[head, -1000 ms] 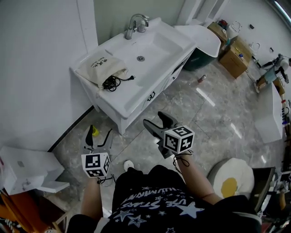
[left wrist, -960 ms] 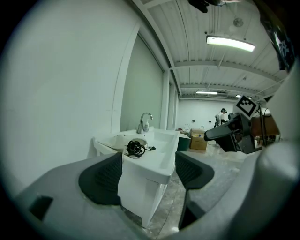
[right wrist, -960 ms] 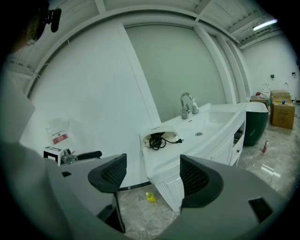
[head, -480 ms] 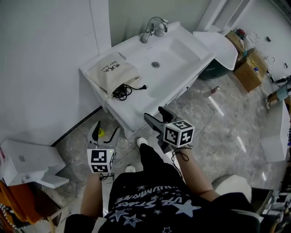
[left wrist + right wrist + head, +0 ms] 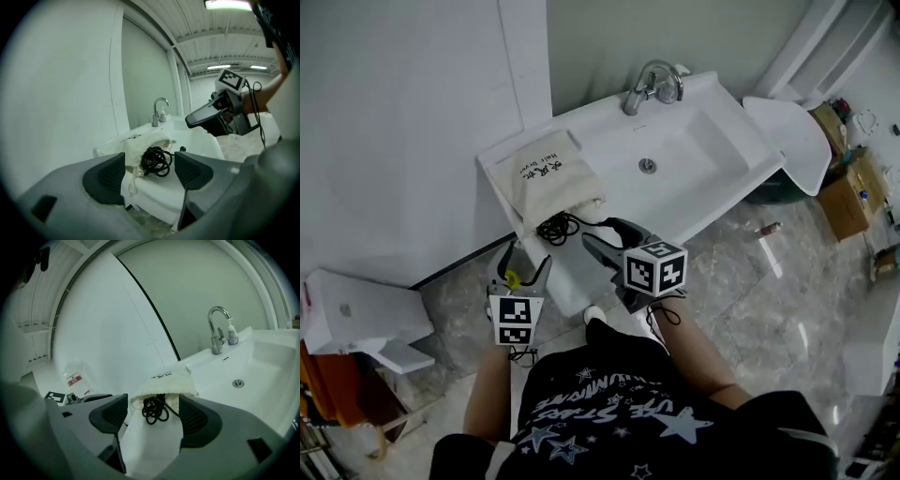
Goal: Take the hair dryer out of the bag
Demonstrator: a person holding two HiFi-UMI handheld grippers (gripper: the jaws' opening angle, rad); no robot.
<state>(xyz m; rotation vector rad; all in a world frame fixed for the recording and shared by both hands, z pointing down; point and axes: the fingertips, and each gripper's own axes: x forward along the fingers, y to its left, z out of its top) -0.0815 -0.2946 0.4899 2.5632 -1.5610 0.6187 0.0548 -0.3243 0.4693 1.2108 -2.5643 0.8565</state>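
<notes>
your left hand-held gripper (image 5: 525,258) and right hand-held gripper (image 5: 607,234) gape wide, empty, near the bag (image 5: 546,180): likely limp cloth, so pin it and pull the springy cord (image 5: 558,226) at its mouth.

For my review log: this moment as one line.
pre-grasp; cream cloth bag on white sink counter, black cord spilling out; left hand-held gripper open, empty; right hand-held gripper open, empty
</notes>
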